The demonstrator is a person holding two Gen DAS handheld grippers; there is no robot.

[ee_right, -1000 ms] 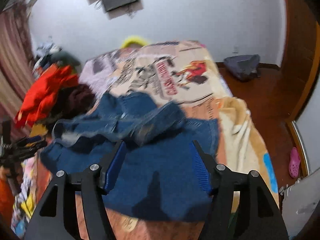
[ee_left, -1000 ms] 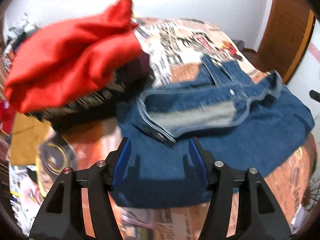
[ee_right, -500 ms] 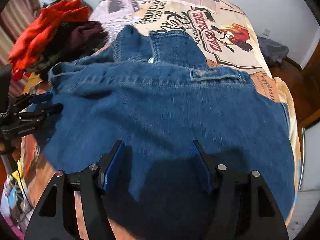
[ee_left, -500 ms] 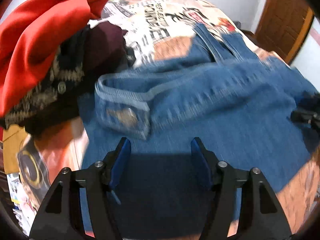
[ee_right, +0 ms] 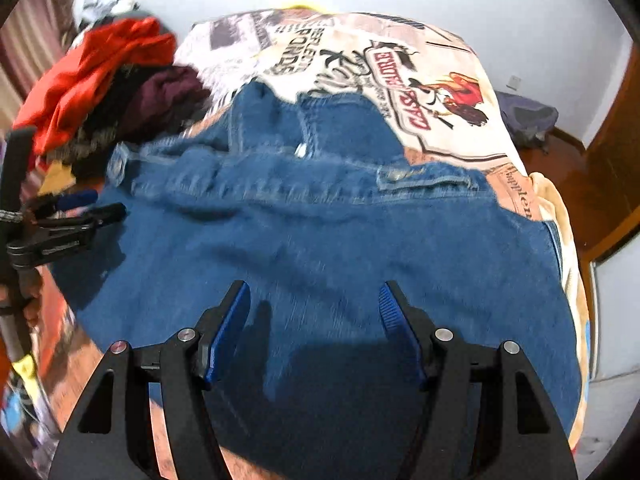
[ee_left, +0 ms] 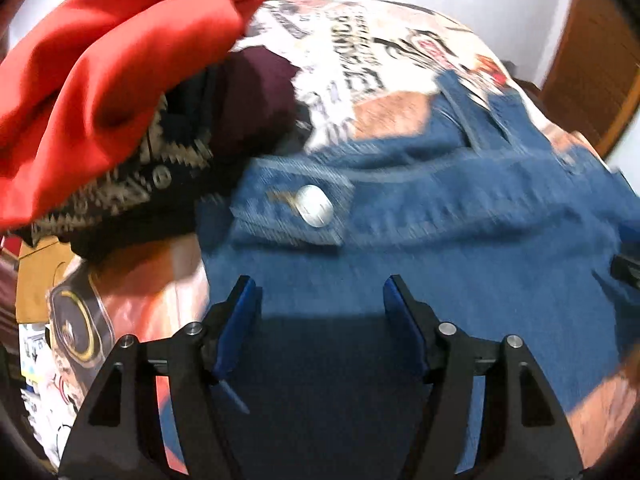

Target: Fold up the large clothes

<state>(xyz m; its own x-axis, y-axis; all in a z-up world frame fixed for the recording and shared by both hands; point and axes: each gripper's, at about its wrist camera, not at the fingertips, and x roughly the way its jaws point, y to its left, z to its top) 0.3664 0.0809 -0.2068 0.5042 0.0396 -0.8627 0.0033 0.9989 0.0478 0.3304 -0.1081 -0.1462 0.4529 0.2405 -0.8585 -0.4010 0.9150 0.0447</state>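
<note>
A blue denim jacket [ee_left: 460,260] [ee_right: 320,232] lies spread flat on the printed bed cover [ee_left: 380,52], with a buttoned cuff and its metal button [ee_left: 316,205] at the left edge. My left gripper [ee_left: 320,280] hovers open over the jacket's near left part, and nothing sits between its blue pads. My right gripper [ee_right: 314,285] stands open over the near middle of the denim, also with nothing between its pads. The right wrist view shows the left gripper [ee_right: 108,203] at the jacket's left edge.
A heap of clothes sits left of the jacket: a red garment [ee_left: 100,80] on top, a dark patterned one [ee_left: 132,192] and a maroon one [ee_left: 256,104]. A wooden door [ee_left: 600,72] stands at the right. A dark bag [ee_right: 528,116] lies on the floor past the bed.
Both grippers have come down and closer to the jacket. The denim, bunched up with its inside showing a second ago, now lies flat. The left jaws stand slightly wider.
</note>
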